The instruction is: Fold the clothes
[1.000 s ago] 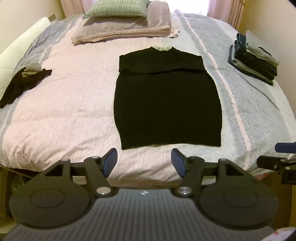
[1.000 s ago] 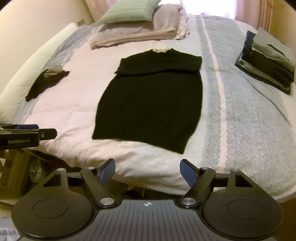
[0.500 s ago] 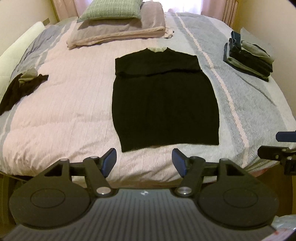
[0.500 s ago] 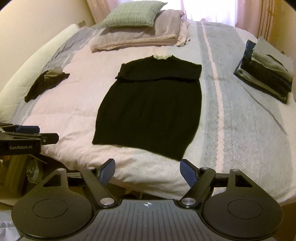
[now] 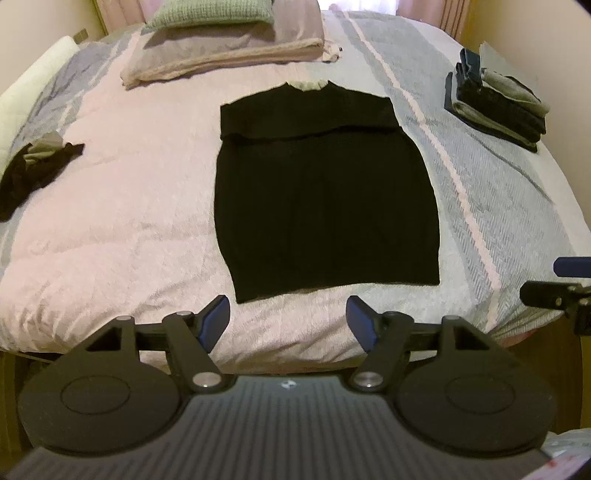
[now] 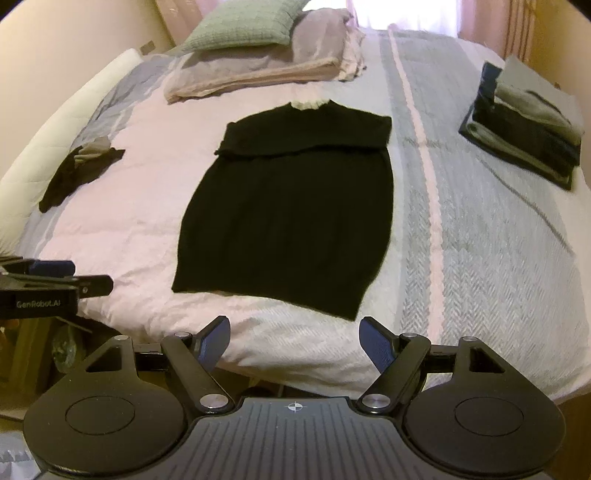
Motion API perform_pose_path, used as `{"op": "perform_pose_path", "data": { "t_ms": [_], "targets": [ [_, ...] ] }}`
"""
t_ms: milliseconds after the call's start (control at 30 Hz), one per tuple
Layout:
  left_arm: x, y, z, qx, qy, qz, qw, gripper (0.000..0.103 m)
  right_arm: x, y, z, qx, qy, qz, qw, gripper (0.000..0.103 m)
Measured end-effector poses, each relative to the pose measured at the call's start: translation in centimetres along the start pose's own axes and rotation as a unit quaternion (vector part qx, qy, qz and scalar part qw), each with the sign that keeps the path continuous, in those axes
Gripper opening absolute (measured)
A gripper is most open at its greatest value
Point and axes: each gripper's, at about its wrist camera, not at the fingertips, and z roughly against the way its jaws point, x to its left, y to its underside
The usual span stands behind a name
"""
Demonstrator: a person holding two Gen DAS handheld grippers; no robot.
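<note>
A wide bed [image 5: 129, 221] fills both views, under a quilted cover with a pale pink panel at centre left and grey herringbone stripes to the right; cream walls close in on both sides, and bright curtains show at the top edge. At the head, upper centre, a folded mauve blanket [image 5: 229, 51] carries a green checked cushion [image 6: 240, 26]. The black knit garment [image 5: 325, 192] lies flat in the middle of the frame, sleeves folded across its chest, a pale collar at the top, its straight hem near the bed's front edge. Bare cover lies open on both sides of it. A stack of folded clothes [image 5: 498, 107], dark and grey, sits at the upper right. A crumpled dark garment [image 5: 33, 170] lies at the left edge. The left gripper [image 5: 288, 317] hangs over the front edge below the hem, its jaws opening, nothing between them. The right gripper [image 6: 293, 343] is spread wide and empty.
</note>
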Motion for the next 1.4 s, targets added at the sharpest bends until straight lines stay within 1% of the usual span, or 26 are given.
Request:
{"op": "perform_pose_path", "data": {
  "t_ms": [133,233,333,433,500,600,633,733,867,967,1000,1067,1133,1167,1233,1267,1300,1333,1400],
  "targets": [
    [2.6,0.9,-3.1,0.009,0.022,0.024,0.9994,0.070,-1.7,0.5,-2.4,0.005,-0.010,-0.027,1.000,0.074],
    [5.7,1.9,-6.1,0.020,0.039,0.064,0.9970,0.069,-3.2,0.8,-5.0,0.017,-0.008,-0.046,0.999,0.074],
    [8.9,2.7,-9.1,0.029,0.059,0.102,0.9926,0.068,-4.8,1.0,-7.6,0.025,-0.010,-0.064,0.998,0.074],
    [11.6,3.0,-12.5,0.028,0.092,0.135,0.9861,0.066,-6.6,1.1,-10.0,0.021,-0.026,-0.093,0.995,0.074],
    [12.9,3.0,-14.9,0.025,0.126,0.160,0.9787,0.066,-8.1,1.1,-11.9,0.015,-0.055,-0.121,0.991,0.074],
    [14.9,2.9,-19.1,0.026,0.181,0.201,0.9624,0.065,-11.0,1.1,-15.2,0.012,-0.086,-0.173,0.981,0.074],
    [15.6,2.9,-20.5,0.028,0.191,0.216,0.9572,0.065,-11.9,1.3,-16.2,0.014,-0.091,-0.187,0.978,0.074],
    [17.2,2.8,-24.0,0.037,0.213,0.244,0.9452,0.061,-15.0,1.7,-19.2,0.012,-0.118,-0.235,0.965,0.072],
    [18.3,2.8,-27.6,0.051,0.233,0.252,0.9379,0.053,-17.8,2.5,-22.0,0.005,-0.161,-0.290,0.943,0.068],
    [18.7,2.4,-29.3,0.051,0.273,0.256,0.9258,0.052,-19.4,2.7,-23.6,-0.006,-0.206,-0.327,0.922,0.065],
    [18.7,2.2,-29.6,0.051,0.284,0.257,0.9224,0.049,-19.6,2.5,-23.9,-0.009,-0.218,-0.332,0.918,0.064],
    [18.5,1.9,-30.3,0.052,0.305,0.256,0.9158,0.047,-19.8,1.9,-24.5,-0.006,-0.233,-0.327,0.916,0.063],
    [18.4,1.7,-31.1,0.059,0.315,0.255,0.9122,0.044,-19.8,1.5,-25.0,-0.001,-0.244,-0.320,0.916,0.060],
    [18.3,1.7,-31.4,0.061,0.321,0.257,0.9097,0.040,-19.9,1.4,-25.2,0.001,-0.252,-0.319,0.914,0.057],
    [18.3,2.0,-31.7,0.066,0.334,0.263,0.9028,0.033,-19.9,1.4,-25.7,0.006,-0.269,-0.317,0.909,0.048],
    [18.3,2.3,-31.8,0.069,0.337,0.264,0.9012,0.023,-19.8,1.5,-26.0,0.012,-0.276,-0.314,0.908,0.033],
    [18.3,2.4,-31.9,0.073,0.334,0.264,0.9020,0.013,-19.7,1.6,-26.5,0.019,-0.278,-0.312,0.908,0.011],
    [18.3,2.6,-31.9,0.075,0.325,0.261,0.9058,0.009,-19.6,1.8,-26.8,0.026,-0.276,-0.316,0.907,0.010],
    [18.3,2.6,-31.4,0.064,0.317,0.258,0.9104,0.006,-19.6,1.7,-26.4,0.019,-0.273,-0.313,0.909,0.009]
  ]
}}
